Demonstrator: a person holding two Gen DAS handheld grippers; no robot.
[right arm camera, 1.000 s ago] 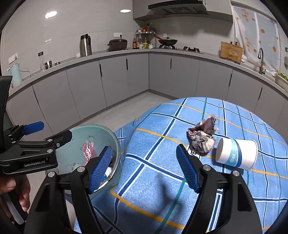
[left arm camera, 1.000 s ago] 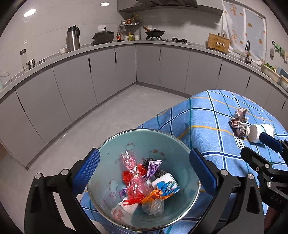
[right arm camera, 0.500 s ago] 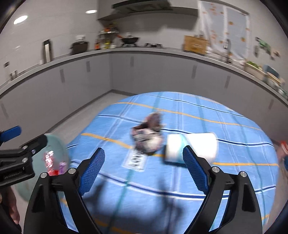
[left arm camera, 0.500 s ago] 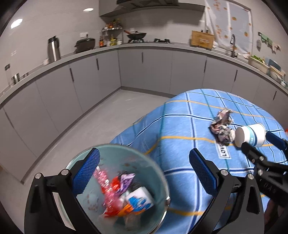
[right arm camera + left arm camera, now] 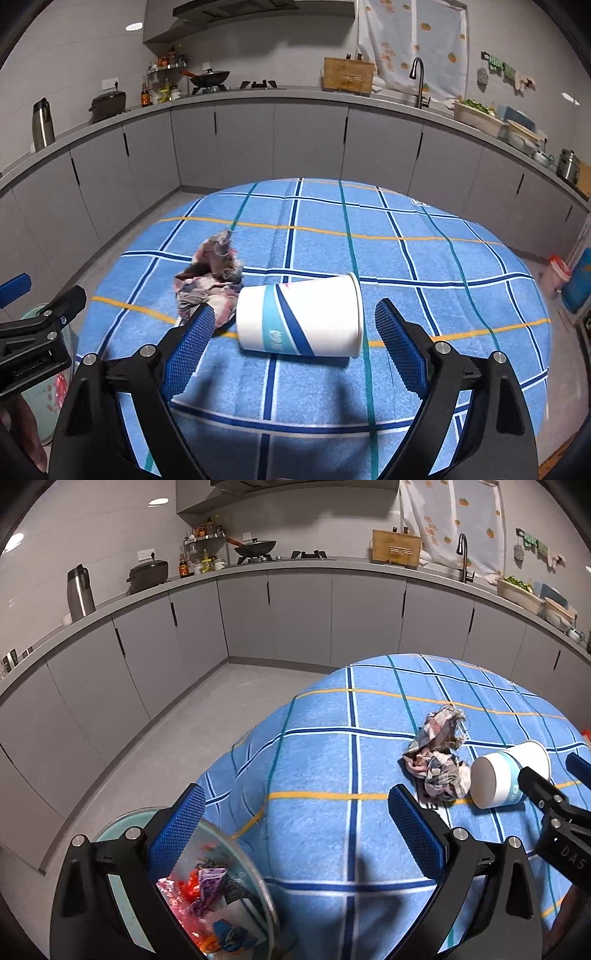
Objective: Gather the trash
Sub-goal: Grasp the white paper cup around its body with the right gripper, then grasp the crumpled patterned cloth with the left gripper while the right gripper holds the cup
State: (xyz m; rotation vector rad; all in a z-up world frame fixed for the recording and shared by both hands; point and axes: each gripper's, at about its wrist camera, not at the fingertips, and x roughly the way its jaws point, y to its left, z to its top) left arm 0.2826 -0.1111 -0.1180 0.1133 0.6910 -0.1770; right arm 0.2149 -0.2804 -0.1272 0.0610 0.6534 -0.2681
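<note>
The right wrist view shows the paper cup (image 5: 300, 319) whole, lying on its side on the desk (image 5: 424, 258) under a blue checked cloth, mouth toward 3 o'clock, between the spread fingers (image 5: 400, 350) of the right gripper (image 5: 295, 345), which do not touch it. A crumpled wad of paper (image 5: 210, 282) lies just beside the cup's base, at 10 o'clock from it.

Only the left wrist view shows inside the bin (image 5: 258, 878) at 7 o'clock: bright wrappers (image 5: 201, 897), partly hidden behind the left gripper (image 5: 295, 825), whose fingers (image 5: 177, 830) stand wide apart with nothing between them. There the cup (image 5: 498, 781) is partly covered by the right gripper's (image 5: 554, 779) arm at 3 o'clock.
</note>
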